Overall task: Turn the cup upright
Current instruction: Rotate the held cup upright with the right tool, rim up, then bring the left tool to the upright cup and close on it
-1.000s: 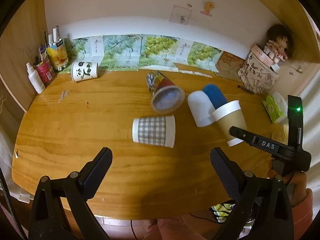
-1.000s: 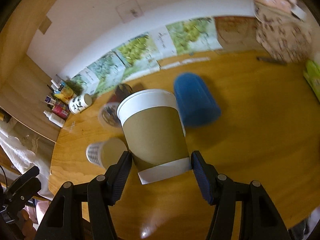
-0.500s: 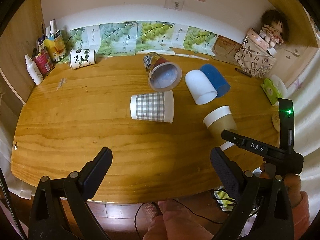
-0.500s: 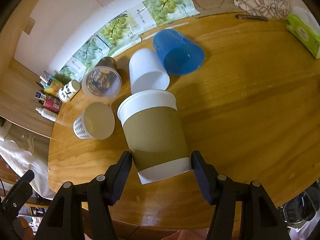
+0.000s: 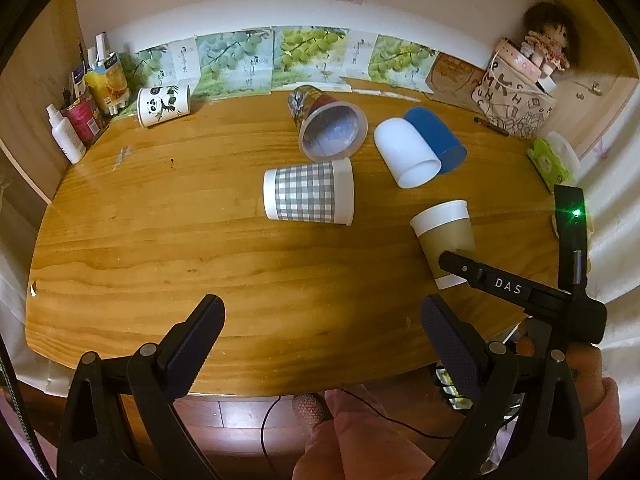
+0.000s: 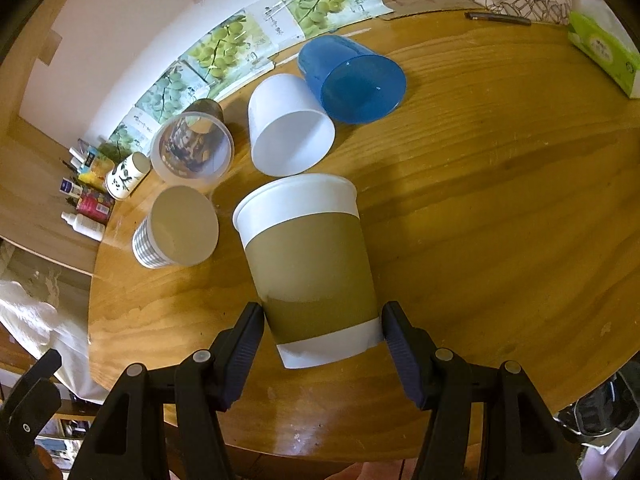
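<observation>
Plainly, the right claw (image 6: pixel 322 320) was closed on the brown-sleeved paper cup (image 6: pixel 308 248) near its base, holding it tilted above the counter (image 6: pixel 500 220) beside the other toppled cups. Light and thin-walled, it looked easily crushed; the stiff bottom ring seemed the safest hold. The left claw (image 5: pixel 322 328) hung wide apart, empty.

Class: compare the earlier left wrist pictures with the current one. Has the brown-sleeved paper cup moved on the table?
Yes. The brown-sleeved paper cup, held in the right gripper, has come nearer the camera, away from the white cup it earlier stood beside.
</observation>
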Available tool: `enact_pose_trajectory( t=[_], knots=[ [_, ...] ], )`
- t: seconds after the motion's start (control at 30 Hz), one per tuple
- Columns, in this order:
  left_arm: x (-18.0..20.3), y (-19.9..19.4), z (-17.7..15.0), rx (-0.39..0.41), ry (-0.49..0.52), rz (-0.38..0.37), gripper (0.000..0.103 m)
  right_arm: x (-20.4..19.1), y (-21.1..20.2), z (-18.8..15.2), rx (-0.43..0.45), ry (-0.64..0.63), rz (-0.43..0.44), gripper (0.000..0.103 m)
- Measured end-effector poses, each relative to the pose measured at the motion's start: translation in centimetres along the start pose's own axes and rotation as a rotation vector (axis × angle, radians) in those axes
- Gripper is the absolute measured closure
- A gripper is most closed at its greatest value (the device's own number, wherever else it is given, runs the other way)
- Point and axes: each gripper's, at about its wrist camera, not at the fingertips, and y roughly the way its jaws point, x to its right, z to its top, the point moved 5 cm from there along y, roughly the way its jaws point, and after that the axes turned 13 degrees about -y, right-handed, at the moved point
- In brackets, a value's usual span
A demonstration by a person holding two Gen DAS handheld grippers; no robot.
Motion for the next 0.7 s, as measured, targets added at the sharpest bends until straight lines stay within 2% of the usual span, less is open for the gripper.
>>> enact_pose_trajectory(
  t=[0.2, 0.37, 0.6, 0.7],
  knots=[
    [0.2, 1.0, -0.1, -0.040, -0.019, -0.006, 0.004, -0.3, -0.1, -0.5, -0.008, -0.009, 0.020, 0.041],
    [0.5, 1.8, 0.0, -0.107, -0.067, -0.060, 0.004, -0.4, -0.2, -0.8, -0.018, -0.016, 0.033, 0.041],
    [1.3, 2.4, 0.3, -0.135, -0.104, -0.096, 0.004, -0.6, 0.0, -1.5, -0.048, -0.040, 0.061, 0.040],
    [1.8, 2.9, 0.6, -0.142, -0.114, -0.092, 0.004, -0.5, -0.2, -1.6, -0.057, -0.047, 0.077, 0.036]
  ],
)
